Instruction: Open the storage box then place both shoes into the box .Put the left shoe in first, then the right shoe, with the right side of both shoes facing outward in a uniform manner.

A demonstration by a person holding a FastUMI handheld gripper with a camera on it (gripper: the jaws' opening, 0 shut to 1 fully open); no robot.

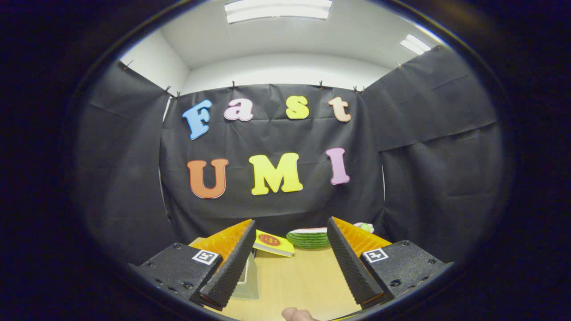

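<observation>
Hand-held gripper (pixel 290 267) spread wide, nothing between the fingers, just bare worktop (pixel 299 281) in the gap. Both fingers (pixel 229 267) angled outward, tips nearest, ribbed inner faces toward each other. Each finger mount carries a small square marker tag (pixel 205 257).

Nearest of all, low between the fingertips: a bit of a person's finger (pixel 294 314), rounded tip just visible on the light wood surface.

Just behind the left finger, partly hidden by it: a pale translucent upright piece (pixel 249 281) standing on the worktop. Could be part of the storage box, can't tell from this angle.

Further on, between the fingers and slightly left: a yellow flat pack (pixel 274 244) with a red oval mark, lying tilted, one corner toward the middle of the worktop.

To its right, at the far edge of the worktop: a stack of green plates (pixel 308 238) with a pale top edge, partly covered by the right finger. Something small, pale and greenish (pixel 366 227) peeks over the right finger beyond the plates; too little visible to name it.

Shoes: can't place them, nothing here reads as a shoe.

Beyond the worktop: black cloth wall (pixel 276 209) on three sides, clipped along the top. Above that, white wall and ceiling with two light panels (pixel 279 10).
</observation>
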